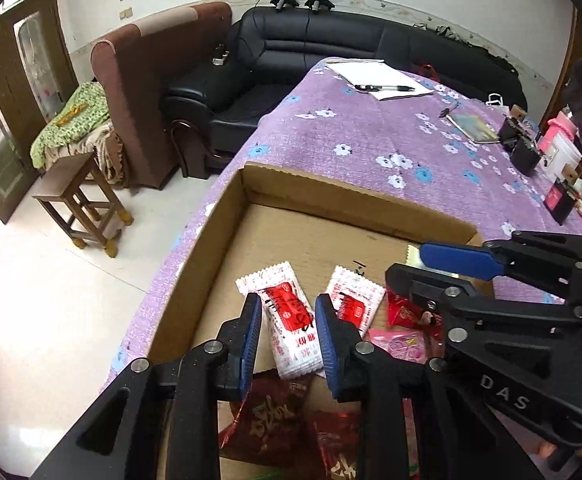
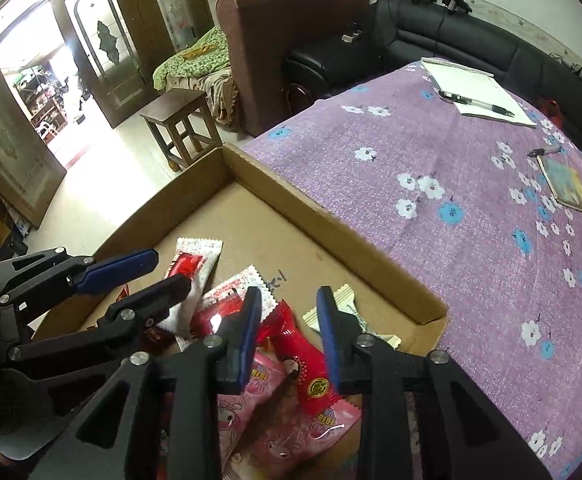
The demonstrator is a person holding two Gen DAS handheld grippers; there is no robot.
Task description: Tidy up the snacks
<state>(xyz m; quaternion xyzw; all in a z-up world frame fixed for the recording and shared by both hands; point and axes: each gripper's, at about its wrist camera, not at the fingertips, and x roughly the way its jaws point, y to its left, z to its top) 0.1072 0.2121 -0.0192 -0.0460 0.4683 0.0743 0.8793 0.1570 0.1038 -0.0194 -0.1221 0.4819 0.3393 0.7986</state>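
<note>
a shallow brown cardboard tray (image 1: 195,280) sits at the near corner of a table covered by a purple cloth with white and blue flowers (image 1: 371,140). the snacks lie in the near part of the tray, on its bare cardboard floor.

the left gripper (image 1: 289,320) points steeply down into the tray with its blue-padded jaws spread. between them, lower down, lies a white sachet with a red label (image 1: 287,320), flat on the tray floor; the pads do not press on it. a second white sachet with a red label (image 1: 355,300) lies just to the right of it. dark red packets with pale lettering (image 1: 267,416) lie under the gripper's body.

the right gripper (image 2: 289,320) hangs over the tray just beside the left one, its jaws also parted and holding nothing. below the gap lie a bright red wrapped sweet with a gold seal (image 2: 311,380) and a pink packet printed with cartoon figures (image 2: 259,412), overlapping each other. a pale green-and-white packet (image 2: 347,312) lies near the tray's right wall, partly behind the right finger.

farther back on the cloth are a white notepad (image 2: 479,92) with a black pen (image 2: 475,104) across it and a small flat booklet (image 2: 563,184). beyond the table stand a black leather sofa (image 1: 291,60), a brown armchair (image 1: 143,92) and a wooden stool (image 1: 79,208).
</note>
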